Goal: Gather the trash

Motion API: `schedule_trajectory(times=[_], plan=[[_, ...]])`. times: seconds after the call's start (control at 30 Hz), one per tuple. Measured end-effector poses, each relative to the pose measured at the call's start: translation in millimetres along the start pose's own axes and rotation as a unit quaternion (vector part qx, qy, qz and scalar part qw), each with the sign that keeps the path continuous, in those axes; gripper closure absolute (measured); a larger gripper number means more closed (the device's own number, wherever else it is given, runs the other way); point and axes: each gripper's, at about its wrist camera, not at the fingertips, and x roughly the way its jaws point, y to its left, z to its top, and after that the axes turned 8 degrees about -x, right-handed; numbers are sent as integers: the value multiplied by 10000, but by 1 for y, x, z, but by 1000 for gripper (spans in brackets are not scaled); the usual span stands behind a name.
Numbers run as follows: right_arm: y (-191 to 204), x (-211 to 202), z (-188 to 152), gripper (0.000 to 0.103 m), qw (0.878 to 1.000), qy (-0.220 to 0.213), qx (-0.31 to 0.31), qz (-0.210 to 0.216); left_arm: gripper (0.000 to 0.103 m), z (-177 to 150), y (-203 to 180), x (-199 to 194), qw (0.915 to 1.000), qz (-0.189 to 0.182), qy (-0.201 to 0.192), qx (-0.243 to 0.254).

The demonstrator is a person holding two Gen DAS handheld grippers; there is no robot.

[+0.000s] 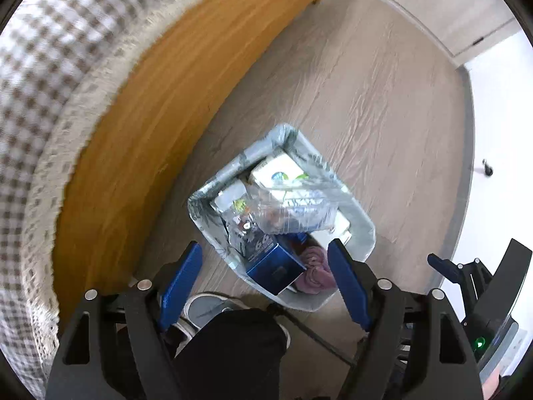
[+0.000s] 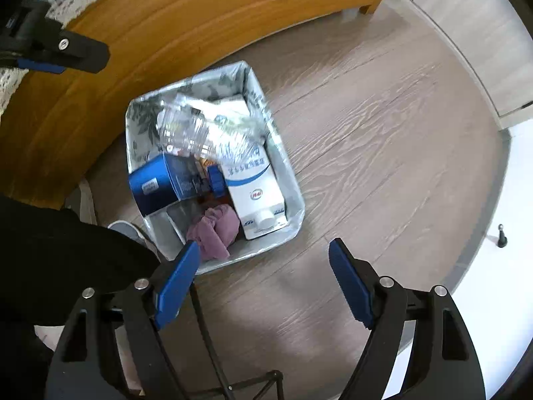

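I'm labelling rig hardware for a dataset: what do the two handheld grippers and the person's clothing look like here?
Both the left gripper and the right gripper have black angular frames with triangular cut-outs, silver round rivets and flat blue pads. A green light glows on the right unit's body. The person wears black trousers and a grey shoe.

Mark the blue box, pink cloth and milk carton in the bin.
blue box [image 2: 153,188]: right wrist view, its blue end face
pink cloth [image 2: 215,230]: right wrist view, middle of the crumpled folds
milk carton [image 2: 255,188]: right wrist view, white front panel
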Motion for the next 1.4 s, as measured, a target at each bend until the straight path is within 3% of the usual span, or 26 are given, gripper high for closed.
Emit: schedule_trajectory(times=[0.23,0.33,0.43,0.63,0.73,0.8,0.97,1.1,1.17,1.33,1.4], plan=[[8,-57,41,27,9975,-691,15,-163,28,0,46,-91,9925,-369,-1122,-321],[27,-82,76,27,9936,-1075,-271,-195,28,-2,84,-143,9829,-404,-1704,-575],[57,-116,120,27,9857,-1554,-637,-137,21,-6,130,-196,9691,-278,-2294,-860],[140,-195,218,27,9582,-2547,-1284,241,19,-23,237,-289,9303,353,-3311,-1537],[189,-232,264,27,9410,-2950,-1602,422,12,-33,295,-330,9038,693,-3747,-1948],[222,-253,291,27,9285,-3187,-1836,504,10,-41,336,-350,8814,883,-4072,-2227],[303,-296,349,27,9027,-3527,-2223,1064,8,-49,418,-385,8545,1302,-4349,-2524],[353,-315,394,27,8889,-3682,-2320,1433,7,-47,479,-405,8301,1848,-4535,-2666],[376,-321,416,19,8835,-3742,-2344,1560,7,-48,508,-418,8165,2061,-4635,-2757],[425,-324,456,18,8651,-4148,-2346,1568,7,-46,570,-442,7815,2076,-4976,-3138],[437,-322,462,18,8515,-4461,-2324,1478,7,-45,591,-448,7723,1971,-5068,-3284]])
